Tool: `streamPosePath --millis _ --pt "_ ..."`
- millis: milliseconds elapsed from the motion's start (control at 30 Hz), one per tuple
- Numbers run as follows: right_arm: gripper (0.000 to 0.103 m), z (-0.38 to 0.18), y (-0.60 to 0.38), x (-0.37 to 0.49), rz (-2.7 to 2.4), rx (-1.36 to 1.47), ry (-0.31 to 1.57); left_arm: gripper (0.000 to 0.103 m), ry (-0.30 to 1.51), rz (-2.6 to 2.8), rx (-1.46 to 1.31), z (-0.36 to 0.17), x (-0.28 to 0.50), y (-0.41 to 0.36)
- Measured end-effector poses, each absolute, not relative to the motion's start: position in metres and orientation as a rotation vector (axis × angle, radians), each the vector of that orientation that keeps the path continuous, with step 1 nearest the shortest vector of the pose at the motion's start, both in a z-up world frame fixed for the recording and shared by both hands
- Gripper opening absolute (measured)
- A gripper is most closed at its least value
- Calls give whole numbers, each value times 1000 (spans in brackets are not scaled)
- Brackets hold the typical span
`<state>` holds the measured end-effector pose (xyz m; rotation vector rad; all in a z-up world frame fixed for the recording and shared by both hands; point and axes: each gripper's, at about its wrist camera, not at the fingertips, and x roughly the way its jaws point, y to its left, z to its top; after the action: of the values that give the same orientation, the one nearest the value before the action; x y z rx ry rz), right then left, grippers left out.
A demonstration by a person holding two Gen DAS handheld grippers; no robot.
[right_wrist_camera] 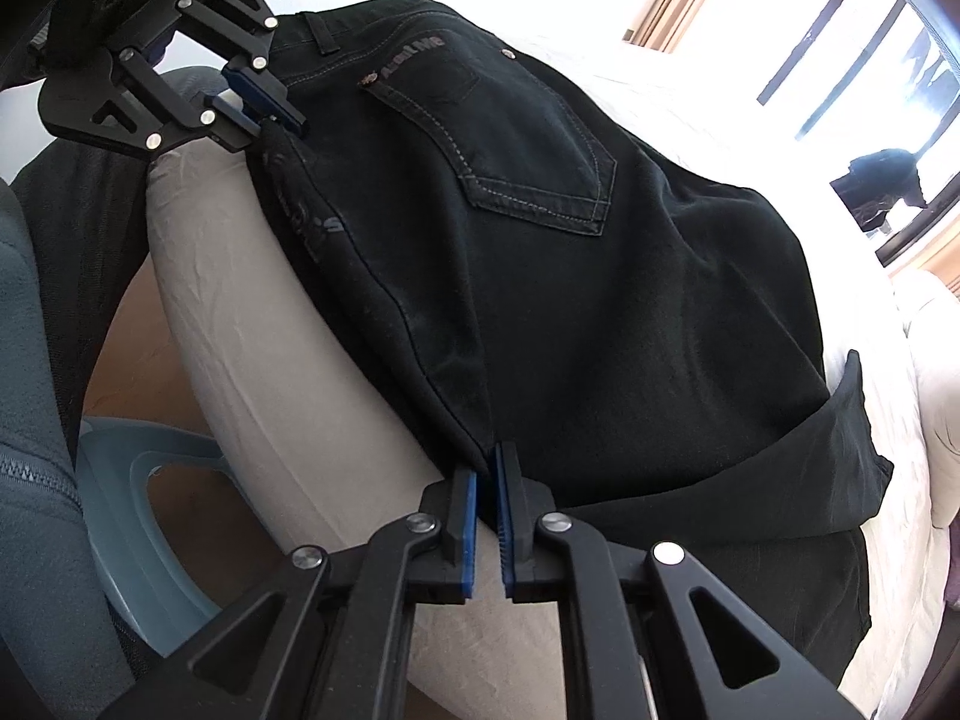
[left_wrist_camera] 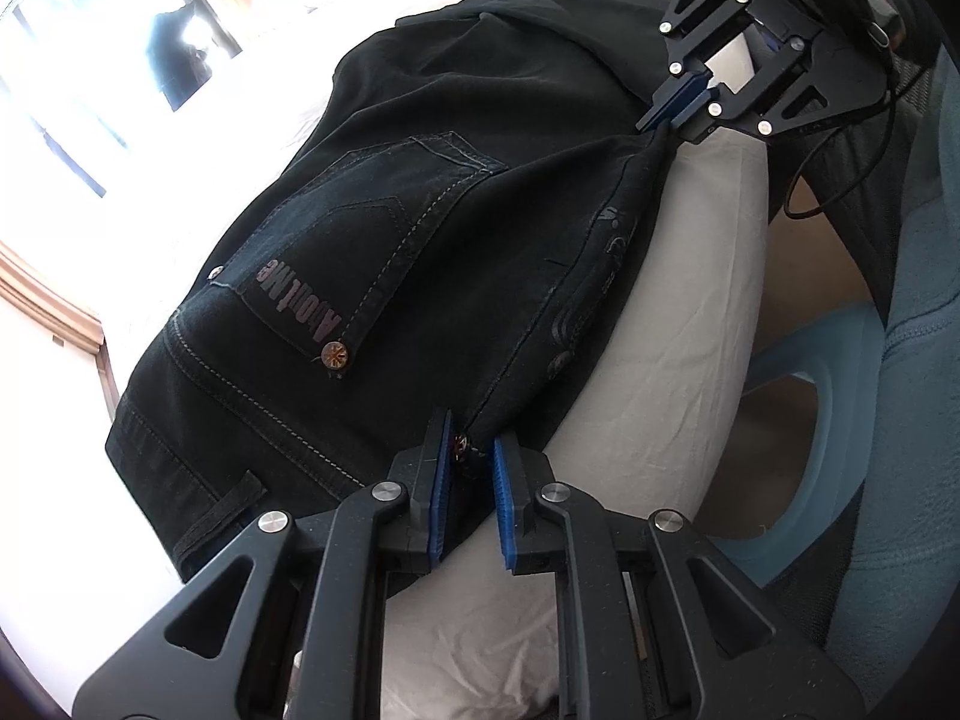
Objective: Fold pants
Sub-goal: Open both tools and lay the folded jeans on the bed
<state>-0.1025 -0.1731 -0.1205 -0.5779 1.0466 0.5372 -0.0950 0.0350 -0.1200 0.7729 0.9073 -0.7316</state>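
Note:
Black jeans (left_wrist_camera: 420,228) lie on a white bed, back pocket up, with grey lettering on the pocket. They also show in the right wrist view (right_wrist_camera: 600,300). My left gripper (left_wrist_camera: 471,450) is shut on the near edge of the jeans by the waistband, at the bed's edge. It shows in the right wrist view (right_wrist_camera: 270,114) at the top left. My right gripper (right_wrist_camera: 487,474) is shut on the same folded edge further down the leg. It shows in the left wrist view (left_wrist_camera: 663,120) at the top right. The edge is stretched between them.
The white bed (left_wrist_camera: 672,312) has a rounded edge next to the jeans. A light blue plastic stool (left_wrist_camera: 840,438) stands on the floor beside it. A window (right_wrist_camera: 870,60) is beyond the bed. The person's grey-blue clothing (right_wrist_camera: 30,480) is close by.

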Motion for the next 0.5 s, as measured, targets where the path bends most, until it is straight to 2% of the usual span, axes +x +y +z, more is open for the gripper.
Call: streamPosePath --millis 33,67,100,133,200,367,500 --pt "13 -119 -175 -101 528 -557 1050 25 924 -725 777 -118 -95 35" --pt "16 -117 -179 -99 516 -534 1055 53 944 -713 784 -115 -95 35" --pt "28 -116 -184 -98 506 -509 1059 71 956 -717 777 -110 -95 37" --pt "45 -113 -189 -96 504 -482 1062 87 956 -729 761 -102 -98 40" --pt "63 -103 -198 -96 522 -416 1051 87 960 -740 731 -87 -100 47" --pt "63 -75 -215 -85 538 -273 1014 87 898 -697 634 -45 -89 54" --pt "63 -61 -224 -55 543 -100 971 87 842 -709 494 -29 -63 28"
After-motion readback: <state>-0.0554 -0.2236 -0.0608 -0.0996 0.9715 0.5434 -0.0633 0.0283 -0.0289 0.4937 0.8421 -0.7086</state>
